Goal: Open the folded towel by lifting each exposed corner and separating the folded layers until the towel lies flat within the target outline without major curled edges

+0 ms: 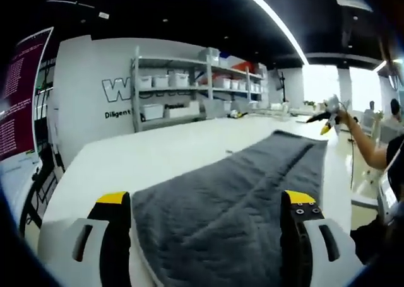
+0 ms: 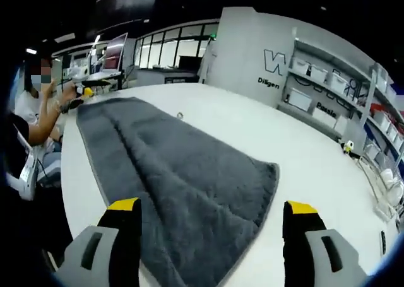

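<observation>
— White table (image 1: 158, 154) is seen under everything, with grey shelving (image 1: 183, 88) of white bins (image 1: 161, 81) set against the far wall. How are the grippers held?

— The left gripper (image 1: 208, 202) is seen at the near edge with its yellow-tipped jaws spread wide apart and nothing clamped between them. The right gripper (image 2: 211, 208) is likewise held open, nothing gripped.

— And where is the towel found?

— The grey towel (image 1: 233, 199) is laid on the table, folded lengthwise, a long crease being seen down its middle. In the left gripper view its near end is framed between the jaws, and it stretches away toward the far right. In the right gripper view a rounded corner (image 2: 271, 170) of the towel is seen just ahead of the right jaw, lying flat on the table, with the rest running far to the left.

— Anything beyond the towel?

— A person's arm (image 1: 363, 142) is seen past its far end, a yellow-tipped tool (image 1: 325, 118) being held up in the hand. Large dark windows (image 2: 170, 47) are seen farther off in the right gripper view.
</observation>
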A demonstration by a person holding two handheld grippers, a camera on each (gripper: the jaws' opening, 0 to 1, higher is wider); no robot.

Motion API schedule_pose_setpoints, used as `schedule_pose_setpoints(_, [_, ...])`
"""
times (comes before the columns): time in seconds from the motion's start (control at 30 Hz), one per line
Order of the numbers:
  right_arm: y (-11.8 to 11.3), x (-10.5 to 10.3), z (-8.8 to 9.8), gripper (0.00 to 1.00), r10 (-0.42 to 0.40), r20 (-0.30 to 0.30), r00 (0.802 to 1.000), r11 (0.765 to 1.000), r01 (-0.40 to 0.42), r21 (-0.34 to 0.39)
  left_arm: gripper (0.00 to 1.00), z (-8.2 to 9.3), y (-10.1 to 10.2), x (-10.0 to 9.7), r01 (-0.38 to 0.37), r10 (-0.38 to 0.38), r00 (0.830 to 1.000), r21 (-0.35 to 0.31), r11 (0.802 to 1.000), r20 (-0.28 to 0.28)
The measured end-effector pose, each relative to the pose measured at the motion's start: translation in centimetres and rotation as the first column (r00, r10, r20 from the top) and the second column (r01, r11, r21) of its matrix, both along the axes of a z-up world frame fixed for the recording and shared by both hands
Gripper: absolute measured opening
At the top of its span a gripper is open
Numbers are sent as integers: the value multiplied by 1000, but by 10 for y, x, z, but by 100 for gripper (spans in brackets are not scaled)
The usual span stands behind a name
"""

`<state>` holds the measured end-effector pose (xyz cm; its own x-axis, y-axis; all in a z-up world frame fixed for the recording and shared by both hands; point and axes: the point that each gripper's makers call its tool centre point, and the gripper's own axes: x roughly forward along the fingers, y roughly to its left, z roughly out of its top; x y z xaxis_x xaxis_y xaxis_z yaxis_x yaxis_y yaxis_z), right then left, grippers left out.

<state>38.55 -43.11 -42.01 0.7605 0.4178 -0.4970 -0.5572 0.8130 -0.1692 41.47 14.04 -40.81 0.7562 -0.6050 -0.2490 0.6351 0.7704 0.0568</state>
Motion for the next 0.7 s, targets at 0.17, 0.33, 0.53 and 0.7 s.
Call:
schedule_pose_setpoints(0.17, [7,27,9,86,-24,52,998,999,22,28,94,-6,1,25,-25,26,999,40,999,-20])
schedule_pose_setpoints(0.33, [4,50,8,80,-66,62,996,998,64,25,90,-10,3,47,-52,54,997,28,998,-55])
schedule_pose_setpoints(0.53, [-3,73,-5,67,-131,54,990,990,129,50,80,-20,14,77,-101,106,991,68,993,-79])
schedule_pose_setpoints(0.7, [-10,95,-12,53,-159,43,986,986,157,54,66,-27,18,95,-103,112,990,98,990,-83])
